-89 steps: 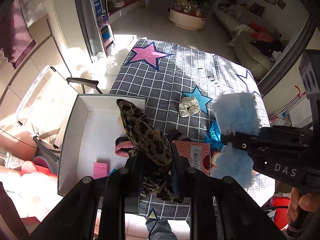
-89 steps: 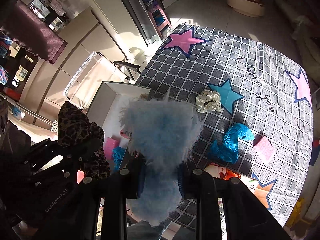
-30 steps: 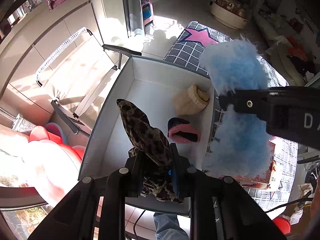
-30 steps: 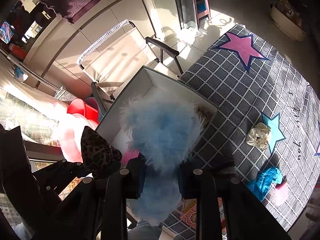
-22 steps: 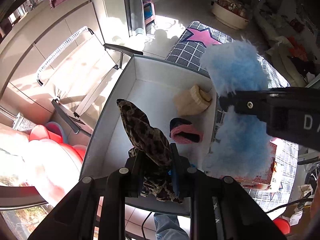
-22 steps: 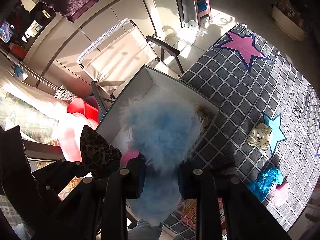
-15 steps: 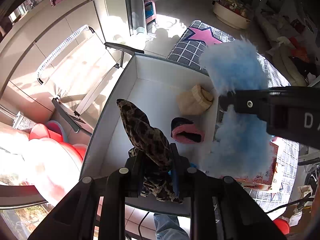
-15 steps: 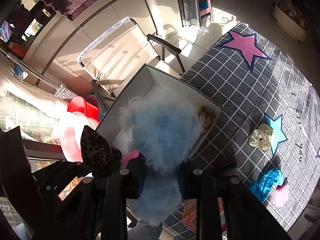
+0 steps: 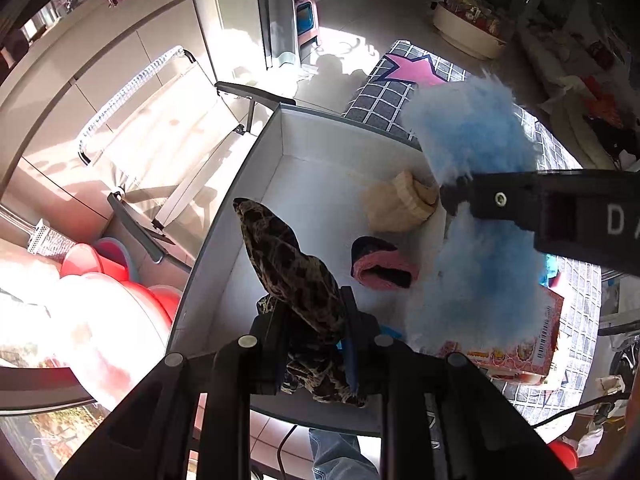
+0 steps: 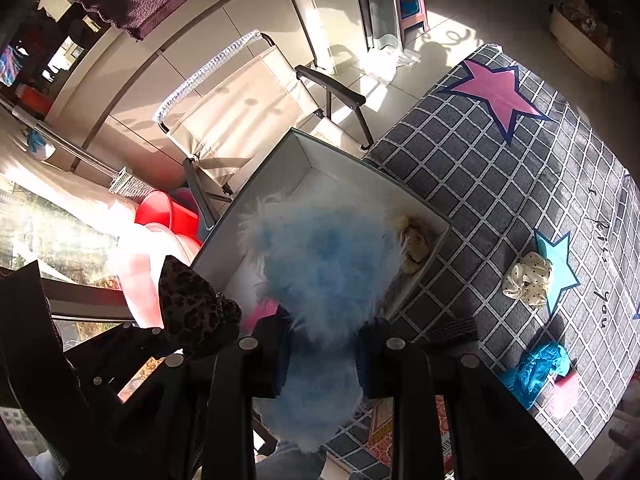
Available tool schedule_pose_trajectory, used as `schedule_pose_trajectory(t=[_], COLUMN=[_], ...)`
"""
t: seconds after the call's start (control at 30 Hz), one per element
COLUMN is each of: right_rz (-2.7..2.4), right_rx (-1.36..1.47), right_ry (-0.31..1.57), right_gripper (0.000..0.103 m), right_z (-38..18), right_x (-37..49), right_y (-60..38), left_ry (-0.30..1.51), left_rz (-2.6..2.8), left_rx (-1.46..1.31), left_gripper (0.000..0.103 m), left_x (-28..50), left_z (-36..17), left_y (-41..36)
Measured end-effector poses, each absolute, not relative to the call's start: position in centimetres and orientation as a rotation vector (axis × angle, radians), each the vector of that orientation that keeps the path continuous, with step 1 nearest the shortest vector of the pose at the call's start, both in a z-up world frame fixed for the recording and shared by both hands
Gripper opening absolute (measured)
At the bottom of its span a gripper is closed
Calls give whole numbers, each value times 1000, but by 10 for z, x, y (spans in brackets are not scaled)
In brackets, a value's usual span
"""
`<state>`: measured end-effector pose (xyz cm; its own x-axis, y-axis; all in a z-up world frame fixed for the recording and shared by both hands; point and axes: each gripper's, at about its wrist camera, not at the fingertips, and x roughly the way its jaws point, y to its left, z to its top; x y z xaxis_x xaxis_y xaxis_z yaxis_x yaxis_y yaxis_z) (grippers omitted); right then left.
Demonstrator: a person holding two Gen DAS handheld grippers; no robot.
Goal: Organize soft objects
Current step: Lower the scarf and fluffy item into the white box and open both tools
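Note:
My left gripper (image 9: 312,332) is shut on a leopard-print cloth (image 9: 292,264), held above the white box (image 9: 240,200). My right gripper (image 10: 322,340) is shut on a fluffy light-blue item (image 10: 324,264), also seen from the left wrist as a blue fluffy item (image 9: 480,264) over the box's right wall. Inside the box lie a beige knitted piece (image 9: 396,204) and a pink-and-dark piece (image 9: 380,264). From the right wrist view the leopard-print cloth (image 10: 192,308) shows at lower left, and the white box (image 10: 272,176) lies under the blue item.
A grey checked cloth with stars (image 10: 500,168) covers the table. On it lie a cream scrunchie (image 10: 528,278), a blue cloth (image 10: 536,368) and a pink pad (image 10: 564,392). A folding chair (image 10: 248,112) and red basins (image 9: 120,280) stand left of the box.
Three seconds ago both grippers hung over the checked cloth beside the box; they have since carried their items over the box. Over the last second almost nothing has shifted.

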<state>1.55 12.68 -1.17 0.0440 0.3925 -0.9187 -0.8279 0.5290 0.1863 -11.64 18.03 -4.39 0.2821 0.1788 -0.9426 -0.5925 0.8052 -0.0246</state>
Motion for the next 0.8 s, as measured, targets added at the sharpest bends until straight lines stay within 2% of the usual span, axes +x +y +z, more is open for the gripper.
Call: schedule_pose_trajectory(t=[0.8], right_rz=[988], right_rx=[-487], right_ry=[1227], right_gripper=[28], right_z=[-29], right_x=[17], right_y=[140], left_ry=[1233], left_rz=[541], left_rx=[-414], left_gripper=[24], left_x=[-117], left_z=[-60], left_y=[186])
